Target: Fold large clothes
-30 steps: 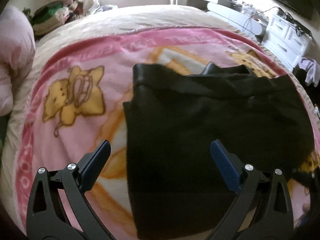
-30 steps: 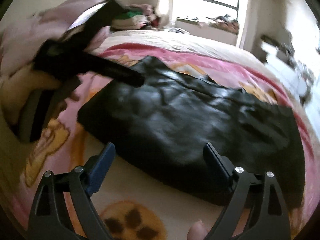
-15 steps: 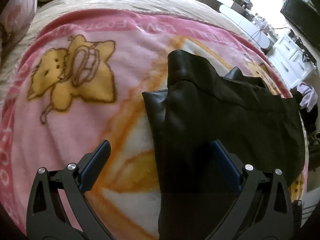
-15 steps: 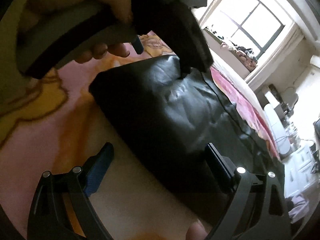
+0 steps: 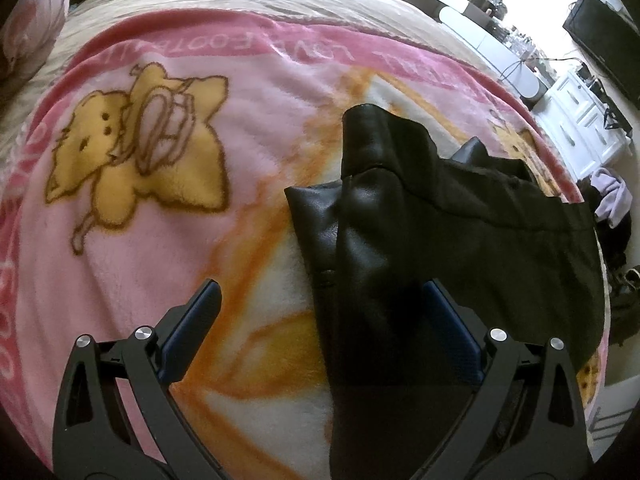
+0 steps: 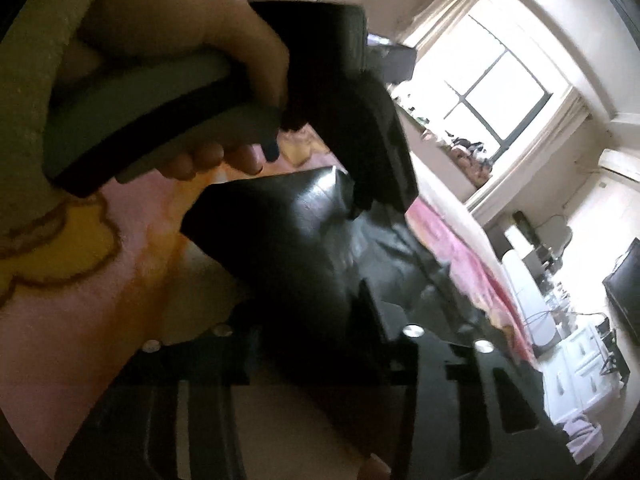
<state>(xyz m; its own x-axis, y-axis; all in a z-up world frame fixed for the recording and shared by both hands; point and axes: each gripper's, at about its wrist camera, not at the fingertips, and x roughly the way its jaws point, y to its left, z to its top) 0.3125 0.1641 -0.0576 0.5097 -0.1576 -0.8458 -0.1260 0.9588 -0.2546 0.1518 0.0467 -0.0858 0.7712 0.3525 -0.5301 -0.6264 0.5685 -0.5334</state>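
A black leather-like garment lies folded on a pink cartoon blanket on the bed. My left gripper is open; its left finger is over the blanket and its right finger is over the garment's near left edge. In the right wrist view the garment fills the middle. My right gripper has narrowed, with a fold of the garment between its dark, blurred fingers. The person's hand and the left gripper's body hang above the garment.
A white dresser and a dark screen stand to the right of the bed. Pink pillows lie at the far left. A bright window is behind the bed, with piled clothes on its sill.
My right gripper has moved in onto the garment's near edge and its fingers have closed together on the fabric. My left gripper has come closer to the garment's left edge, still open.
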